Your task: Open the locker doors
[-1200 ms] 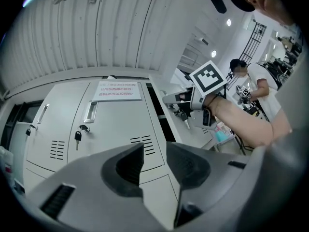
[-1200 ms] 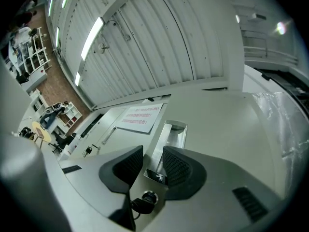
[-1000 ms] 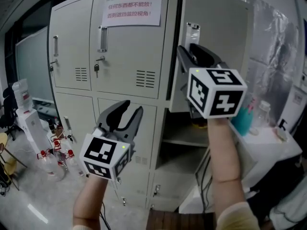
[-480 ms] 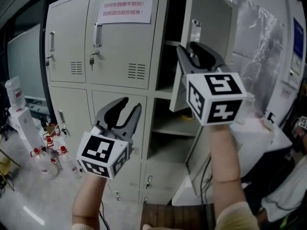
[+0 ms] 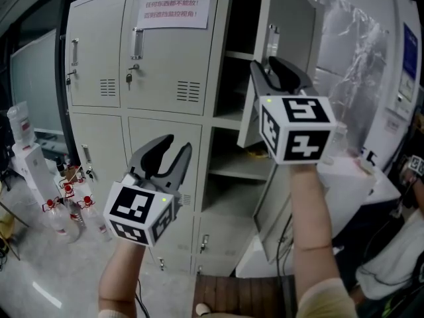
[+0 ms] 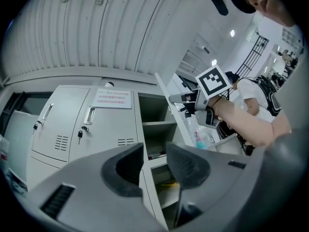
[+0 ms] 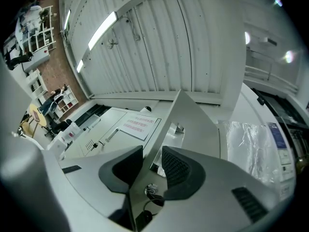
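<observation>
Currently left claw (image 5: pixel 176 144) open, empty, held before closed locker doors (image 5: pixel 165 52); right claw (image 5: pixel 267 65) open too, straddling edge of swung-out locker door (image 5: pixel 298 18).

The pale grey locker's (image 5: pixel 165 144) top right door (image 5: pixel 291 18) stands swung open; the left and middle doors (image 5: pixel 162 65) are shut.

A pale, glossy floor (image 5: pixel 36 273) spreads at lower left, with clear red-capped bottles (image 5: pixel 69 214) clustered on it. A large glass panel (image 5: pixel 36 78) stands behind them. Clear plastic sheeting (image 5: pixel 358 58) hangs at right above a white desk (image 5: pixel 361 191). Overhead, strip lights (image 7: pixel 99 30) glow along a ribbed white ceiling (image 7: pixel 159 37).
</observation>
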A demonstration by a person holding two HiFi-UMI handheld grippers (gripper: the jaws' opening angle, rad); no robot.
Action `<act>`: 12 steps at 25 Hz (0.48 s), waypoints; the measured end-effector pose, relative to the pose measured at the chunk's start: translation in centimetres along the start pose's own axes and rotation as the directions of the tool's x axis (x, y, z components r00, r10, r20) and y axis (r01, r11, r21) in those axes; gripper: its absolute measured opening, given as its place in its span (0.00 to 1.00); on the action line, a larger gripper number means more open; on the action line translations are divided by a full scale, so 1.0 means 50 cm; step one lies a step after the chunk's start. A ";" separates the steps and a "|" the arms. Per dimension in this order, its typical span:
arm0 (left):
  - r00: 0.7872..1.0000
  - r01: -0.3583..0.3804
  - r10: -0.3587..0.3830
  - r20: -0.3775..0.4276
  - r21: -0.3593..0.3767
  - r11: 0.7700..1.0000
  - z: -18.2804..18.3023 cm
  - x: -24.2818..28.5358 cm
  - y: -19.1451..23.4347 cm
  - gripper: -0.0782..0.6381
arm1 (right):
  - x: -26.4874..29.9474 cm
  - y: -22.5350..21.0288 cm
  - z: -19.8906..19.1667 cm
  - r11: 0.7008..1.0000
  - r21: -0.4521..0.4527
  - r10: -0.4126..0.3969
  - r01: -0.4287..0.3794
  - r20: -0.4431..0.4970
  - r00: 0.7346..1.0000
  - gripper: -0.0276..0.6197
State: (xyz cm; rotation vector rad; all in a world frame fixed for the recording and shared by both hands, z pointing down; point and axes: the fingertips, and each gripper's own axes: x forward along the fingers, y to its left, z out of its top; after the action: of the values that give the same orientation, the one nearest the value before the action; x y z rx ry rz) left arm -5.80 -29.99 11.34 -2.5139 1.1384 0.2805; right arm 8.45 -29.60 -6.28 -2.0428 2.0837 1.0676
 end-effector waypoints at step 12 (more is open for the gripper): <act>0.999 0.031 -0.031 0.012 -0.011 0.999 0.010 -0.006 -0.039 0.30 | -0.102 -0.062 0.023 0.997 -0.026 -0.070 0.071 0.034 0.997 0.21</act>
State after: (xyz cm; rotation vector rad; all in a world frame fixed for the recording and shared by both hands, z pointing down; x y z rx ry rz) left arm -4.53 -28.40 11.46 -2.5344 1.0956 0.2939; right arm 11.41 -24.27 -6.10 -2.0794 1.9772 1.1169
